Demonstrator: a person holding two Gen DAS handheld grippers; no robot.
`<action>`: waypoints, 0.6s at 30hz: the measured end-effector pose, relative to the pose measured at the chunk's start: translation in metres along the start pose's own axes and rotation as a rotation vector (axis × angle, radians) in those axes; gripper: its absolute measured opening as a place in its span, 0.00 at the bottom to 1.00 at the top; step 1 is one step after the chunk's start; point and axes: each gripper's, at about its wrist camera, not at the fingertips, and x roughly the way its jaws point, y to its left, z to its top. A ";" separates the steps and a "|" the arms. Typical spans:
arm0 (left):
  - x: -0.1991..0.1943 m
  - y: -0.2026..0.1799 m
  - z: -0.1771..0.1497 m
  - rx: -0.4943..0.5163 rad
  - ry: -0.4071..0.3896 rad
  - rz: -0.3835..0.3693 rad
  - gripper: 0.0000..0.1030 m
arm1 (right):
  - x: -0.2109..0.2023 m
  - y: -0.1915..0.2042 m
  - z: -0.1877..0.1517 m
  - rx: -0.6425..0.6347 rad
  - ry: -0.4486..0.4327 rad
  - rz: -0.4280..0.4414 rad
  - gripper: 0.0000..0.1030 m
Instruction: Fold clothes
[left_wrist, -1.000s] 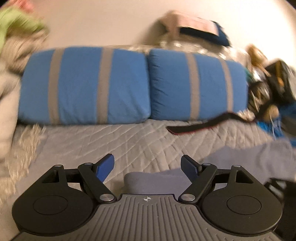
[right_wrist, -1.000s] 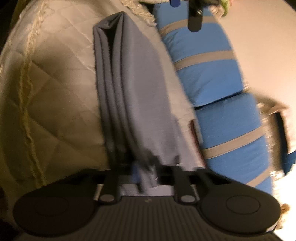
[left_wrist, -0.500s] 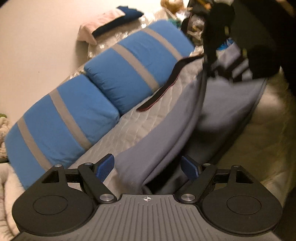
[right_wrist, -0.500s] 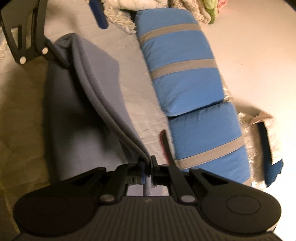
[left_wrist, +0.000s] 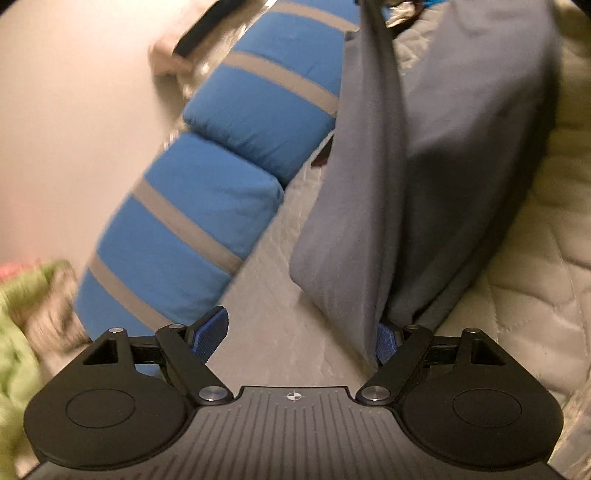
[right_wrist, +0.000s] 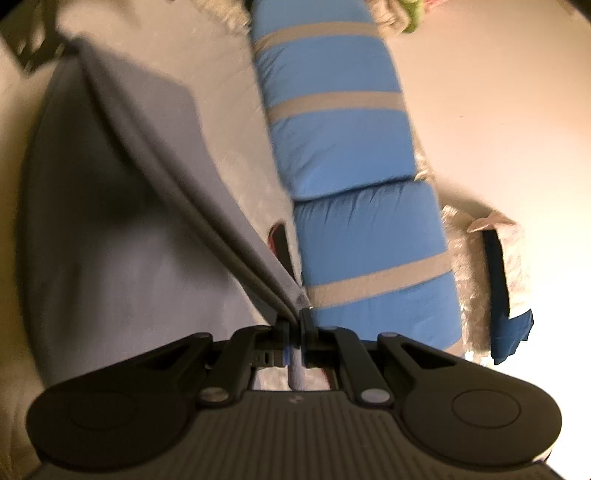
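Right gripper (right_wrist: 294, 325) fingers had just been closing, pinched tight on folded edge of grey soft cloth garment (right_wrist: 122, 229); edge ran taut up and away toward far left. Left gripper (left_wrist: 297, 334) fingers spread wide, blue pads (left_wrist: 210, 332) apart; garment corner hung between them against right pad, left pad clear of it, nothing clamped. Rest of garment draped on pale quilted bedspread (left_wrist: 524, 295). Beyond, two blue pillows with grey stripes (left_wrist: 207, 206) lined against plain wall (left_wrist: 74, 129). Green fabric heap (left_wrist: 18, 332) at left edge, blurred.
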 end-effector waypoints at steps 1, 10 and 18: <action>0.000 -0.004 0.002 0.036 -0.010 0.015 0.76 | 0.000 0.004 -0.005 -0.016 0.015 0.016 0.16; -0.006 -0.010 0.010 0.150 -0.012 0.050 0.77 | 0.004 0.022 -0.027 -0.042 0.070 0.071 0.06; -0.003 -0.014 0.024 0.259 -0.017 0.042 0.77 | 0.001 0.017 -0.043 -0.028 0.111 0.070 0.03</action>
